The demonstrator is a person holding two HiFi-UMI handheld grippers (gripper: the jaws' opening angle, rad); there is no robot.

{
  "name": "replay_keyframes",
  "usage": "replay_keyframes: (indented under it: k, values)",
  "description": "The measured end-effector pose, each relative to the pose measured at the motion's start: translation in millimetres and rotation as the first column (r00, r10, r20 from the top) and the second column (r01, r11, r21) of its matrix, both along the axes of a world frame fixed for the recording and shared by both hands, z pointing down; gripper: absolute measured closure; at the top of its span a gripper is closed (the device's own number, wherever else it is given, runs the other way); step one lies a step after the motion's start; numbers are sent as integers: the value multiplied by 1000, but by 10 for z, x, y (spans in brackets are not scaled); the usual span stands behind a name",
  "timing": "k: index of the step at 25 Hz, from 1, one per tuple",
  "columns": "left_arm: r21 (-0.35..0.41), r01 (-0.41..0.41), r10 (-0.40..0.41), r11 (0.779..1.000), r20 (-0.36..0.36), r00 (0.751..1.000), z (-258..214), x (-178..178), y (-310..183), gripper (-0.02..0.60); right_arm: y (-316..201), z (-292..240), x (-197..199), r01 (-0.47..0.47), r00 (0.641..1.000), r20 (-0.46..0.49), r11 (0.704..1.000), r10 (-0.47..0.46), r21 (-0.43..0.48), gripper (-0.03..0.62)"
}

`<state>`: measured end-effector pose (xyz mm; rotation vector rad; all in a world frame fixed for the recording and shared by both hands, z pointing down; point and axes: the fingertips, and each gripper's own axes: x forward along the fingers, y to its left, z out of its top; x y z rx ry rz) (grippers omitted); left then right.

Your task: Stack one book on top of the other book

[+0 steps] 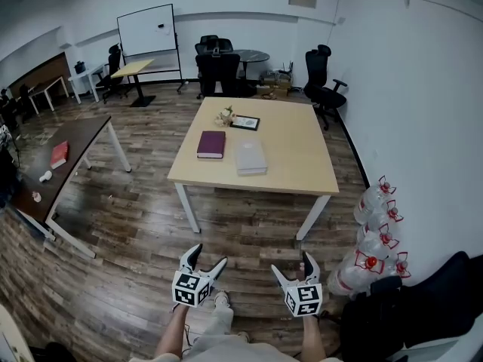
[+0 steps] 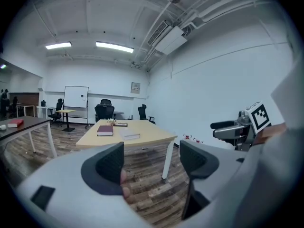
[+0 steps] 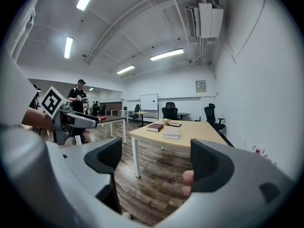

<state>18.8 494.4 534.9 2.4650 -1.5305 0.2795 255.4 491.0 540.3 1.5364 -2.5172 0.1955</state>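
A person is standing on a wooden floor, well apart from a pale wooden counter, and is looking steeply down at it. At the far left a dark side table is carrying a few small items. Low in the head view, the left gripper is pointing toward the counter with its jaws spread apart and nothing between them but bare floor. On the counter a maroon book is lying flat and closed, and just to its right, near but not touching, a grey book is lying flat, closer to the front edge. A small picture frame is sitting behind them. Further right, the right gripper is likewise hanging with its jaws wide apart and empty. Water bottles are standing against the wall at the far right. Both books are looking like stiff, closed volumes of moderate weight with smooth covers, so they are likely handling as rigid slabs that could slip. A sensible hold is probably across the thickness at a long edge, with one jaw worked under the cover while the other gripper is steadying.
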Motion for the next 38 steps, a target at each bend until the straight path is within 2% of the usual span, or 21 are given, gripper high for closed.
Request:
replay_keyframes:
  k: [8,29,38]
  values:
    - [-9,-22,22,1000,-8,1000,124,-35,-648,213,-597,62,-59,-18,1000,-6,1000,18,-3,155]
    - [-3,-90,90,996,-29,996,43,-567,-3093,213,-2894,-68,-597,-92,996,-14,996,92,-2,160]
    - [4,-129,129,992,-23,991,55,-696,-3835,213,-3556,-47,-728,-134,991,-15,991,134,7,161]
